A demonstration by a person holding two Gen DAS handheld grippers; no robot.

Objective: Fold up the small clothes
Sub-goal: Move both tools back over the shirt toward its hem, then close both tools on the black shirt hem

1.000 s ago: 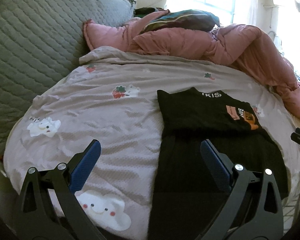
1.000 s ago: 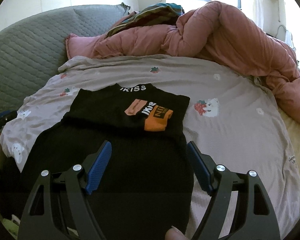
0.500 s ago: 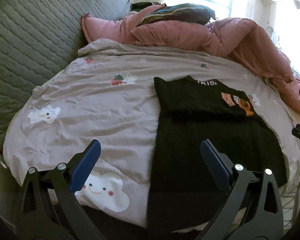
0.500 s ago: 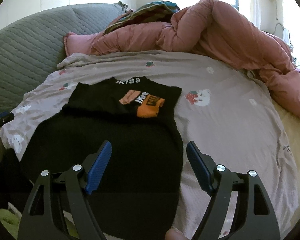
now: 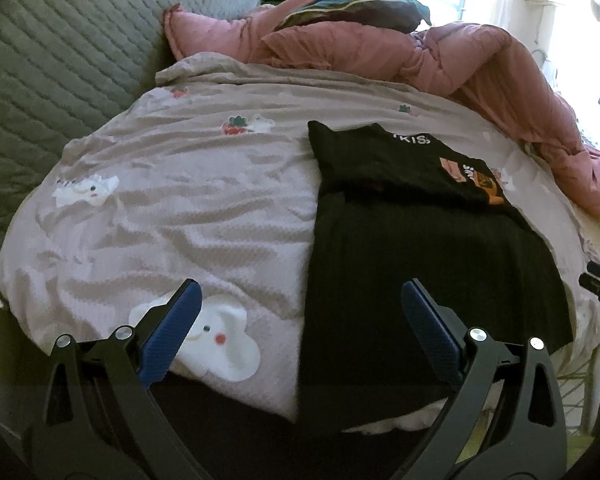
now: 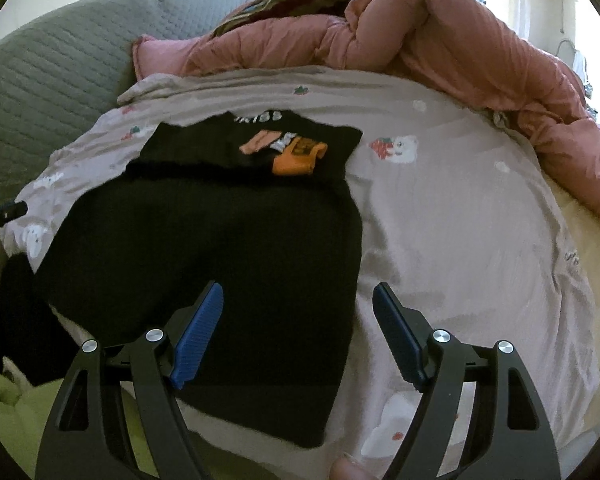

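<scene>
A black garment (image 5: 420, 248) (image 6: 220, 240) with an orange and white print near its far end lies flat on the bed, its near hem hanging over the bed's front edge. My left gripper (image 5: 300, 304) is open above the garment's left edge near the hem, with nothing between its blue pads. My right gripper (image 6: 298, 304) is open over the garment's right edge near the hem, also holding nothing. The tip of the right gripper shows at the right border of the left wrist view, and the tip of the left gripper at the left border of the right wrist view.
The bed carries a mauve sheet (image 5: 172, 208) (image 6: 460, 216) printed with clouds and strawberries. A bunched pink duvet (image 5: 440, 60) (image 6: 440, 40) and a dark striped pillow (image 5: 352, 4) lie at the far side. A grey quilted headboard (image 5: 60, 60) stands at left. Yellow-green fabric (image 6: 4, 420) sits below the bed.
Both grippers have drawn back toward the bed's front edge and sunk a little; the garment now looks farther away and its overhanging hem has come into view. Both stay open.
</scene>
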